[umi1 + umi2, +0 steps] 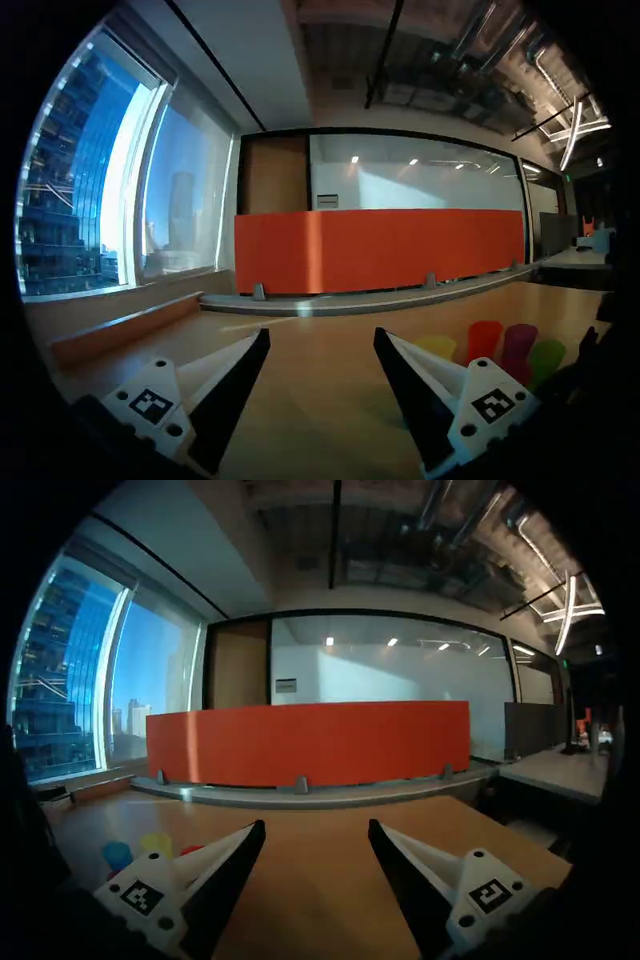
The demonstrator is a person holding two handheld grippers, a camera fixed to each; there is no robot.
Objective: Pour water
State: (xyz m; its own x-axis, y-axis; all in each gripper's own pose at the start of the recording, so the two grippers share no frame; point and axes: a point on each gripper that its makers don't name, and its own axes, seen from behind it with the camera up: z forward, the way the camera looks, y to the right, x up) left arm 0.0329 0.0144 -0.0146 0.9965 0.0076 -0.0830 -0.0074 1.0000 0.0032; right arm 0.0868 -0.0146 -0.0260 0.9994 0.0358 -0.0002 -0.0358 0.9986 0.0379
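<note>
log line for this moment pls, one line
left gripper: open, empty | right gripper: open, empty | coloured cups: on table, untouched | pour: not started

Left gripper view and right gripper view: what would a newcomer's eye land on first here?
The bright orange partition across the far edge of the wooden table grabs the eye first, along with the sunlit window and its towers on the left. Next come what look like coloured cups, clustered low on the right in the left gripper view, beyond the open left gripper.
</note>
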